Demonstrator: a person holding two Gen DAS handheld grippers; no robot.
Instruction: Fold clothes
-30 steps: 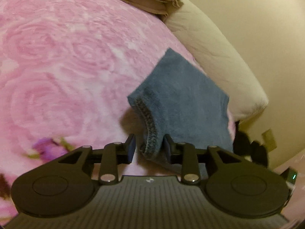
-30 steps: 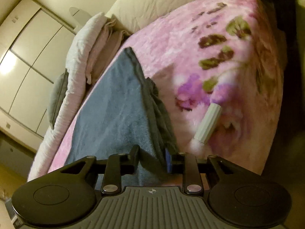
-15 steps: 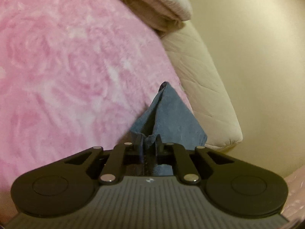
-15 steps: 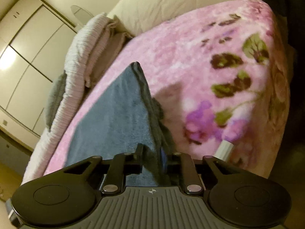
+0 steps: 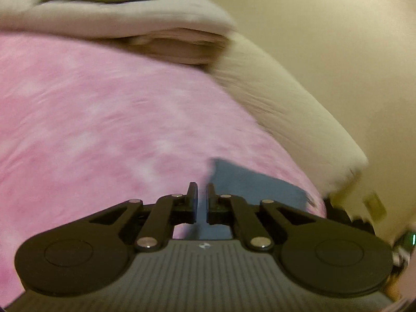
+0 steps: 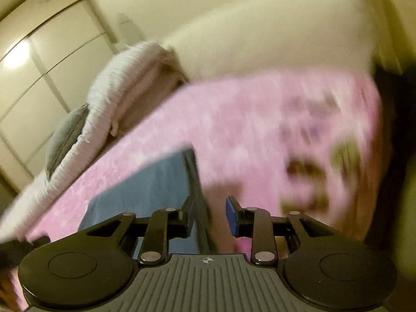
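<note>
A pink floral blanket (image 5: 109,130) is spread over the bed; a stack of folded pale linens (image 6: 124,78) is piled along its far edge; the blue garment (image 6: 150,182) is laid flat on the blanket; the left gripper (image 5: 201,197) is narrowed to a slit, nothing seen between; the right gripper (image 6: 208,215) is held wide beside the garment's edge.

No readable words, brand names or numbers show in either view; both are motion-blurred. The only mark is a small white crosshair emblem (image 6: 207,260) printed at 12 o'clock on the ribbed grey body of each hand-held gripper, and it carries no lettering.
</note>
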